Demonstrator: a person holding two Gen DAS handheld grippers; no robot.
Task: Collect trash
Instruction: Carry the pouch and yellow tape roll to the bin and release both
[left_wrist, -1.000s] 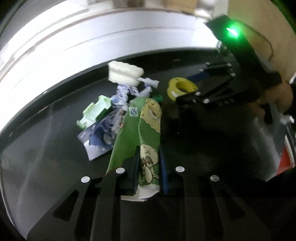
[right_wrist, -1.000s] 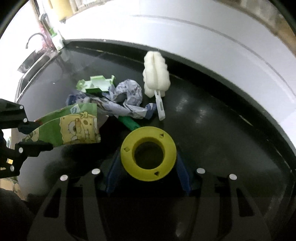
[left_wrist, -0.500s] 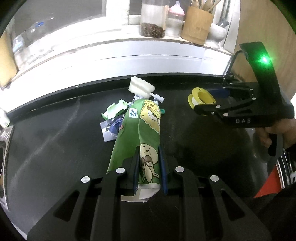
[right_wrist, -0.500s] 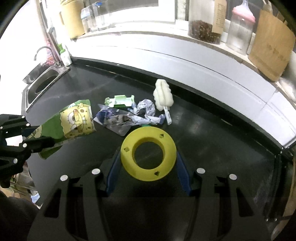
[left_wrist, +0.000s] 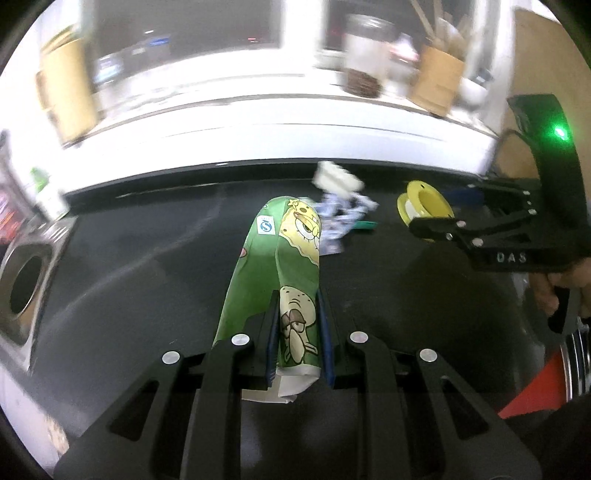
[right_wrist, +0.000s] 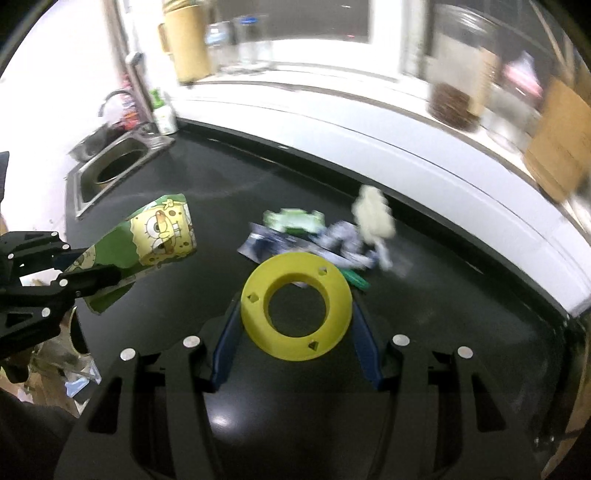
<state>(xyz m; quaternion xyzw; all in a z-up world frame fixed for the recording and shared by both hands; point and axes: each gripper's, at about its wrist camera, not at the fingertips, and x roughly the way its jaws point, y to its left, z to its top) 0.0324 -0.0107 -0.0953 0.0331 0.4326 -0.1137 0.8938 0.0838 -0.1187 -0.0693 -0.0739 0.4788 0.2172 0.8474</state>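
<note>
My left gripper (left_wrist: 297, 332) is shut on a green cartoon snack wrapper (left_wrist: 280, 266) and holds it above the black counter (left_wrist: 147, 266). The wrapper also shows in the right wrist view (right_wrist: 155, 236), at the left, in the left gripper (right_wrist: 74, 273). My right gripper (right_wrist: 295, 332) is shut on a yellow plastic ring (right_wrist: 295, 306), also seen in the left wrist view (left_wrist: 424, 210). On the counter lie a crumpled blue-white wrapper (right_wrist: 295, 247), a pale green plastic piece (right_wrist: 291, 219), a white foam brush (right_wrist: 373, 218) and a green strip (right_wrist: 356, 280).
A steel sink (right_wrist: 110, 170) is set in the counter's left end, with a faucet and bottles behind it. A white ledge (right_wrist: 406, 140) along the back carries jars and wooden holders. A red object (left_wrist: 535, 395) shows at the right edge.
Both grippers have lifted and drawn back from the trash pile, each with its item. The pile now looks smaller and farther away.
</note>
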